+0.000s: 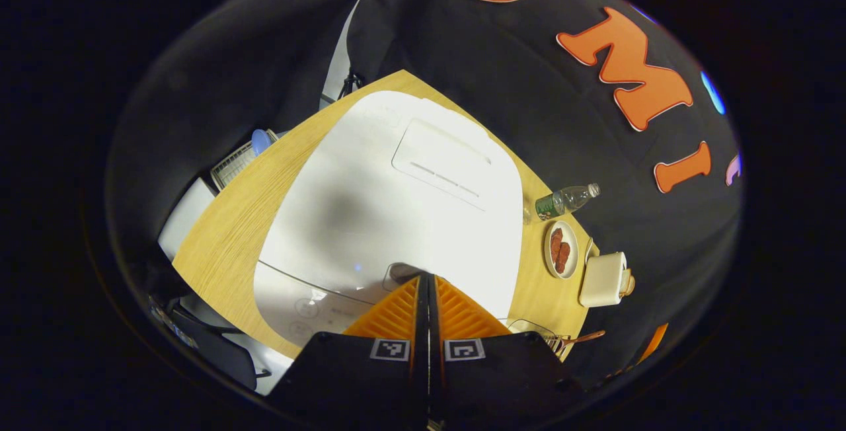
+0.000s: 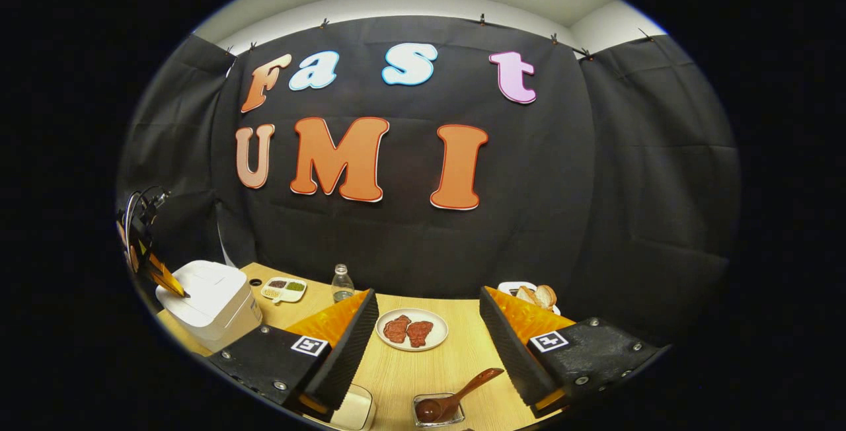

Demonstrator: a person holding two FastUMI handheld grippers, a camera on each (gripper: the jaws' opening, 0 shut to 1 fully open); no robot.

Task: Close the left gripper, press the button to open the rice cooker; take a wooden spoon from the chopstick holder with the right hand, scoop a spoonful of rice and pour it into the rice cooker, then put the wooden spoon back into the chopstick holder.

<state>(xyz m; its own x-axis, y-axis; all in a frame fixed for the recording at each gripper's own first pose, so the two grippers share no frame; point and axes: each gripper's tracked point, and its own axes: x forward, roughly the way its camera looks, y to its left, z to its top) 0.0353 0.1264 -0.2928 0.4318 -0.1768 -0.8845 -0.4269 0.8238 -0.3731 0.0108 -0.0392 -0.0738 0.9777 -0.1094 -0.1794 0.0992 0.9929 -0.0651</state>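
Note:
The white rice cooker [image 1: 396, 206] stands on the wooden table with its lid down. My left gripper [image 1: 427, 279] is shut, its tips resting at the lid button [image 1: 400, 273] on the cooker's front edge. In the right gripper view the cooker [image 2: 211, 305] sits far left with the left gripper [image 2: 173, 287] touching its top. My right gripper [image 2: 427, 295] hangs open above the table, nothing between its fingers. Below it, near the front edge, the wooden spoon [image 2: 462, 388] rests bowl-down in a small clear holder [image 2: 438, 411], handle slanting up to the right.
A plate of red meat [image 2: 412, 330] lies mid-table, a water bottle [image 2: 341, 283] and a divided dish [image 2: 284, 289] behind it. Bread on a plate [image 2: 538, 293] sits at the back right. A pale container [image 2: 353, 408] stands at the front left.

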